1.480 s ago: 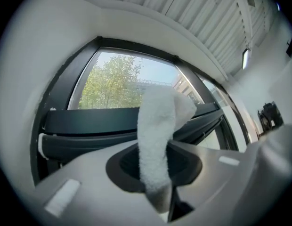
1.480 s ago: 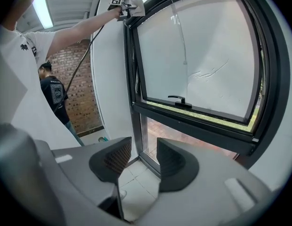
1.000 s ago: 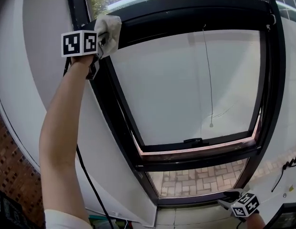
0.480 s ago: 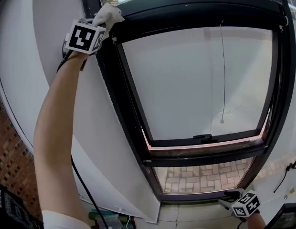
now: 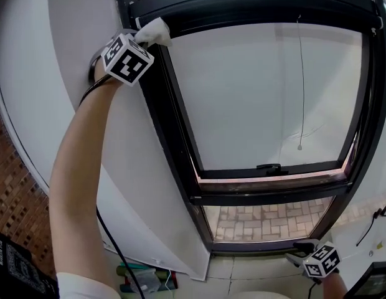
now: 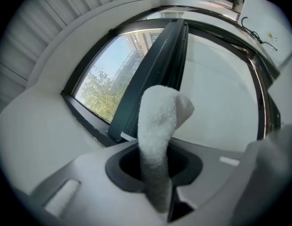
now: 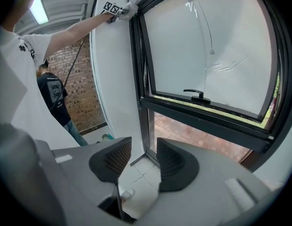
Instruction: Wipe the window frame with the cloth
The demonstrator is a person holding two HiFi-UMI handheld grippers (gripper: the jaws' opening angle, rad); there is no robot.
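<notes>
A white cloth (image 5: pixel 154 31) is pinched in my left gripper (image 5: pixel 145 37), which is shut on it at arm's length. The cloth presses against the top left corner of the black window frame (image 5: pixel 174 123), where the upright meets the top bar. In the left gripper view the cloth (image 6: pixel 158 126) sticks up from between the jaws of the left gripper (image 6: pixel 155 166), in front of the dark frame (image 6: pixel 155 69). My right gripper (image 5: pixel 308 254) hangs low at the bottom right, near the frame's foot. In its own view the right gripper (image 7: pixel 143 157) is open and holds nothing.
A thin cord (image 5: pixel 300 86) hangs in front of the white pane, above a black handle (image 5: pixel 269 167). White wall (image 5: pixel 75 17) lies left of the frame, brick wall (image 5: pixel 18 198) lower left. Bottles (image 5: pixel 140 279) stand on the floor. A person in a dark shirt (image 7: pixel 52 93) stands behind.
My left gripper has tilted and carried the cloth from the outer face of the top left corner onto its inner side. The head view has shifted. The right gripper has stayed low.
</notes>
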